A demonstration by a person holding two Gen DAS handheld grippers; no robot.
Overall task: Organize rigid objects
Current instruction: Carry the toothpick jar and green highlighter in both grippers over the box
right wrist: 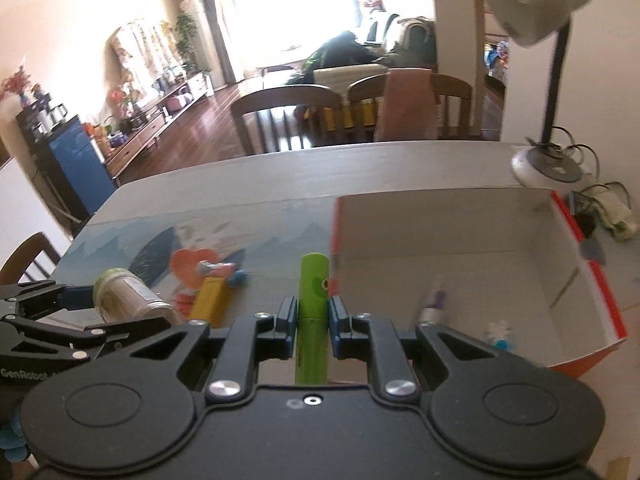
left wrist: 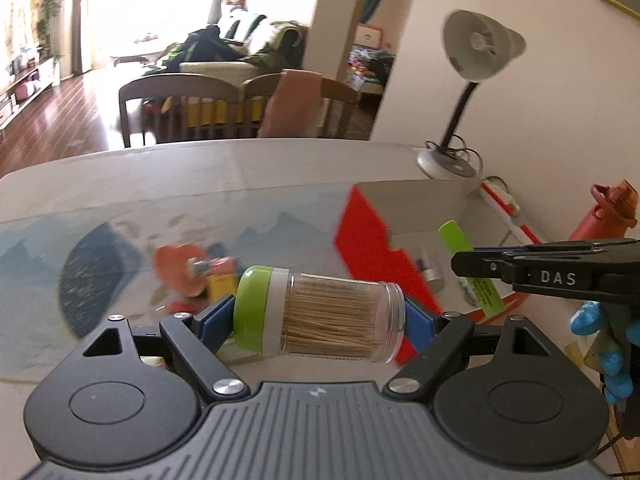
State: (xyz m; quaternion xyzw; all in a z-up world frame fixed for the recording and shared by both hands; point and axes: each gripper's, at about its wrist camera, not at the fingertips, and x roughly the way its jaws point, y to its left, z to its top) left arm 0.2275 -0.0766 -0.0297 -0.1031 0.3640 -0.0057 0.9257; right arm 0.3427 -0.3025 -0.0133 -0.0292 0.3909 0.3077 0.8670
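Both grippers loaded above the table

Left wrist view: the left gripper (left wrist: 318, 314) clamps a toothpick jar (left wrist: 320, 314) sideways, green lid leftward, above the table (left wrist: 200, 176), beside the red box (left wrist: 360, 236). Right wrist view: the right gripper (right wrist: 313, 314) pinches a green tube (right wrist: 314, 300) at the box's (right wrist: 600, 292) left wall.

A bright window (right wrist: 288, 12) floods a living room with glare. Dark wood floor (right wrist: 204, 120), wooden dining chairs (right wrist: 286, 118) behind the pale surface (right wrist: 280, 176), a sofa (left wrist: 224, 66) that seems piled with clothes, and a grey desk lamp (left wrist: 476, 46) by a cream wall (left wrist: 560, 92).
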